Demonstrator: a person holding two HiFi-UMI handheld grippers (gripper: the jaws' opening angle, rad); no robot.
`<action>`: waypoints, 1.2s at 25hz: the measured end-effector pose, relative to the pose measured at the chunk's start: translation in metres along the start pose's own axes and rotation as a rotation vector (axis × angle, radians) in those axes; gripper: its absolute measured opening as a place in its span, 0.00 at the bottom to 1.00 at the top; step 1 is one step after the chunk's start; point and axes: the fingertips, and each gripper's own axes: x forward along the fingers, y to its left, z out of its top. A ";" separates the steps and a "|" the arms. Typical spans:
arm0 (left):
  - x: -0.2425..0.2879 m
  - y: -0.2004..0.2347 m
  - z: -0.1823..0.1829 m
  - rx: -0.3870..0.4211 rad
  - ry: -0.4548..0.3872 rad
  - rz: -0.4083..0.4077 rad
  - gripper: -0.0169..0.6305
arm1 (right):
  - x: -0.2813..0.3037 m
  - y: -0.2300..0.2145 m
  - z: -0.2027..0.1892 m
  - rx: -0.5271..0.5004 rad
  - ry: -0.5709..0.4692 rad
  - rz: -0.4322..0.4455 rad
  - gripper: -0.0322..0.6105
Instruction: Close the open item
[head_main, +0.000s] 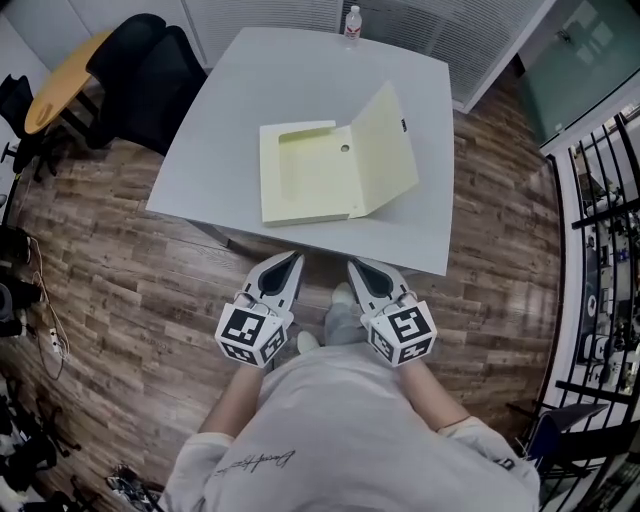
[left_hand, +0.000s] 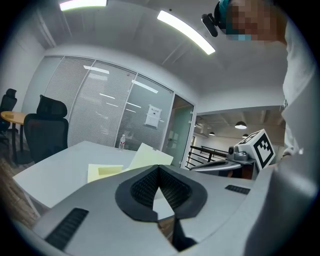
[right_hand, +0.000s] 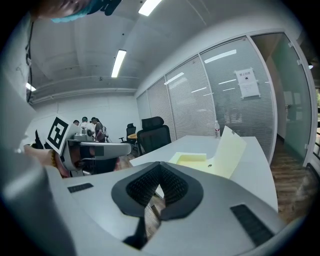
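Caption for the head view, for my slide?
Yellow folder lies open on the table, flap raised; left hand-held gripper and right hand-held gripper hover empty near its edge.

floor: wood planks (head_main: 120, 300) | table (head_main: 240, 90): grey | chairs (head_main: 150, 80): black | wall (left_hand: 95, 110): glass, blinds | ceiling: strip lights (left_hand: 185, 31)

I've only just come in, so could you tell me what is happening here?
A person stands at the white table with a gripper in each hand. The pale yellow file box lies open on it, lid raised on its right. The left gripper and right gripper are short of the table, jaws together and empty; closing has not begun.
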 end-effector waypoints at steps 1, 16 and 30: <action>0.006 0.003 0.002 0.000 -0.001 0.003 0.04 | 0.004 -0.005 0.001 0.000 0.004 0.005 0.07; 0.103 0.040 0.040 0.009 -0.015 0.069 0.04 | 0.073 -0.087 0.051 -0.054 0.003 0.107 0.07; 0.153 0.044 0.044 0.014 0.004 0.095 0.04 | 0.084 -0.139 0.053 -0.034 0.013 0.108 0.07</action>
